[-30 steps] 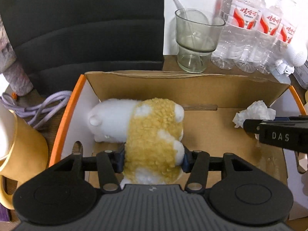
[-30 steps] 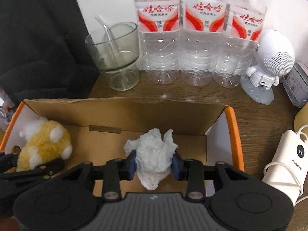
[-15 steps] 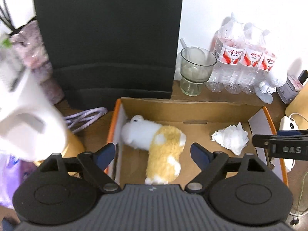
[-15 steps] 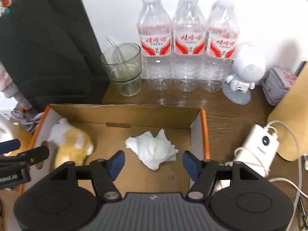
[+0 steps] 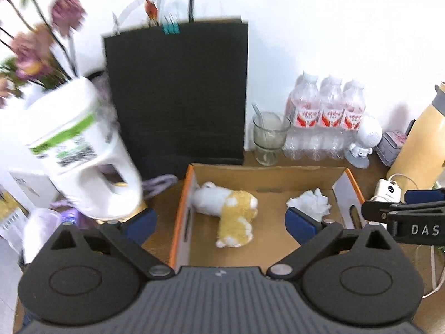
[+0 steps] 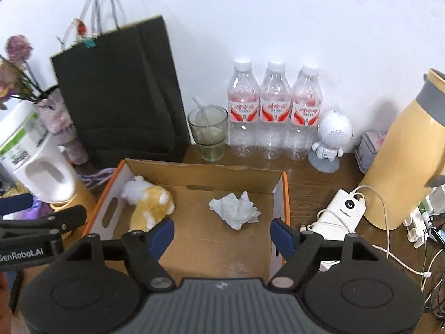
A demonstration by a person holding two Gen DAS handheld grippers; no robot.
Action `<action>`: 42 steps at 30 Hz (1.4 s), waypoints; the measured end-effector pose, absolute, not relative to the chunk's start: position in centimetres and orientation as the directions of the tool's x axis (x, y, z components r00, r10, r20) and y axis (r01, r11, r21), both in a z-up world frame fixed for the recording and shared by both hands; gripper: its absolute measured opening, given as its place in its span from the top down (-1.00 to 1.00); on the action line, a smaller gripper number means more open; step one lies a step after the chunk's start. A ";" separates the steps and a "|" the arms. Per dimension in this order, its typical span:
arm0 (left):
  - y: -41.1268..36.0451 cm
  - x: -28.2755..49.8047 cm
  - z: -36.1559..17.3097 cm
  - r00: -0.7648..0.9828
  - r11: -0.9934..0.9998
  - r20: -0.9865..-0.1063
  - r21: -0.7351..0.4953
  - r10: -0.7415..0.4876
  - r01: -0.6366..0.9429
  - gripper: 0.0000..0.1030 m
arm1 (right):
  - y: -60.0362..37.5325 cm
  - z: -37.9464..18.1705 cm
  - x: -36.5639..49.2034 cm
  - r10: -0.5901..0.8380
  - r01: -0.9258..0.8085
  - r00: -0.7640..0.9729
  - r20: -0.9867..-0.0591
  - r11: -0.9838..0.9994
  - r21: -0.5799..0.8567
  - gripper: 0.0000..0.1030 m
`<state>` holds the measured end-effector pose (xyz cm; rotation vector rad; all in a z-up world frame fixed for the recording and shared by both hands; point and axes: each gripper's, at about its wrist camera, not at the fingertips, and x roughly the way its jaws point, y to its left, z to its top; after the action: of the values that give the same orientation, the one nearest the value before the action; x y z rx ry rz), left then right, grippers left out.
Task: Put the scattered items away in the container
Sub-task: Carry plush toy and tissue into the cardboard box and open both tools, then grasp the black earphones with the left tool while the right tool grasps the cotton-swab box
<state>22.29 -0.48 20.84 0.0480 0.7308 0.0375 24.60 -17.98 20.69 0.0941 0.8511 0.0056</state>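
A white and yellow plush toy [image 5: 230, 211] [image 6: 150, 203] lies at the left end of the open cardboard box [image 5: 267, 168] [image 6: 205, 168]. A crumpled white tissue [image 5: 308, 204] [image 6: 235, 208] rests on the box floor to its right. My left gripper [image 5: 219, 222] hovers well above the box, its jaws still opening, with nothing between them. My right gripper [image 6: 222, 236] also hangs high over the box, jaws opening and empty. Each gripper shows at the edge of the other's view.
Behind the box stand a black paper bag [image 6: 119, 89], a glass cup [image 6: 208, 133], three water bottles [image 6: 274, 111] and a white robot speaker [image 6: 331, 139]. A white kettle [image 5: 80, 150] is at the left. A yellow flask [image 6: 403, 153] and a power bank [image 6: 342, 208] with cables are at the right.
Both grippers opened and let go, the left of the plush toy and the right of the tissue. Both then rose and drew back, leaving the two items lying in the box.
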 end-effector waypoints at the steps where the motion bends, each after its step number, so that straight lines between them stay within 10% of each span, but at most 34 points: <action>1: -0.5 21.1 20.7 0.768 0.998 -0.638 0.062 0.055 -0.020 -0.99 | -17.8 20.5 23.7 0.048 0.024 0.679 -0.732 0.996 0.087 -0.48; 10: 0.3 12.3 16.6 0.884 0.998 -0.466 0.058 0.033 -0.007 -1.00 | -16.3 17.2 14.6 0.053 -0.003 0.814 -0.578 0.996 0.087 -0.49; 26: 5.4 2.1 4.0 0.856 0.998 -0.513 -0.005 -0.060 0.068 -0.91 | -15.0 5.5 -0.2 0.155 -0.086 0.858 -0.490 0.983 0.160 -0.56; 42: 8.6 5.3 2.7 0.820 0.986 -0.551 -0.142 -0.152 0.088 0.84 | -7.2 3.9 5.0 0.267 -0.258 0.793 -0.547 0.962 0.096 -0.56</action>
<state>5.32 8.62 2.69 -0.1122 0.5953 -0.1280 4.99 -7.16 3.93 0.0163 0.5911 0.2819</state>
